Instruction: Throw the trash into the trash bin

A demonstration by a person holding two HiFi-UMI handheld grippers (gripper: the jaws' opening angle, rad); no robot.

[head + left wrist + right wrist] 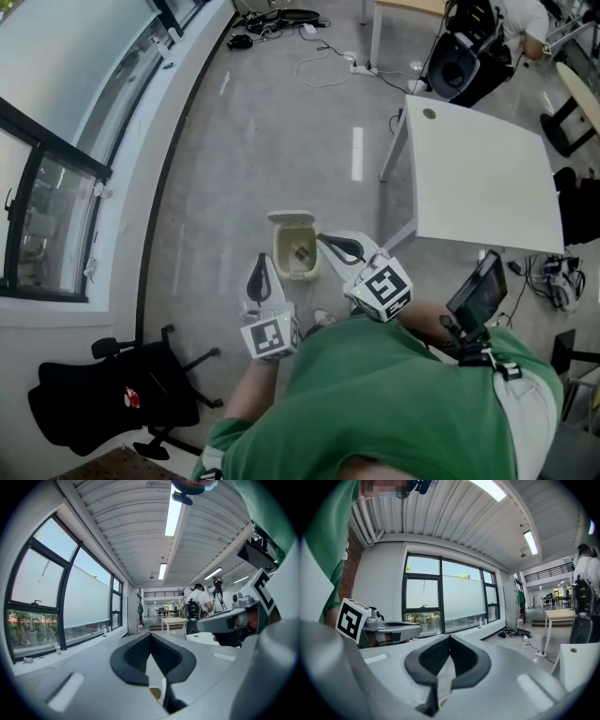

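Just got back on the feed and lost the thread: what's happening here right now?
A person in a green shirt stands over a small open trash bin on the floor, near a white table, with a gripper in each hand. The left gripper and the right gripper are both shut with nothing between their jaws, raised near the bin. A piece of trash lies inside the bin, so the throw looks done.

We see the left tool (pixel 151 638) and right tool (pixel 450 640) in smooth, matt pale-grey plastic, their pads (pixel 133 657) black and finely ribbed. At twelve o'clock from them, the trash bin (pixel 295 270) looks like matt beige plastic on a grey floor (pixel 244 141) with a faint sheen. At two o'clock, the worktop (pixel 478 178) is smooth white.
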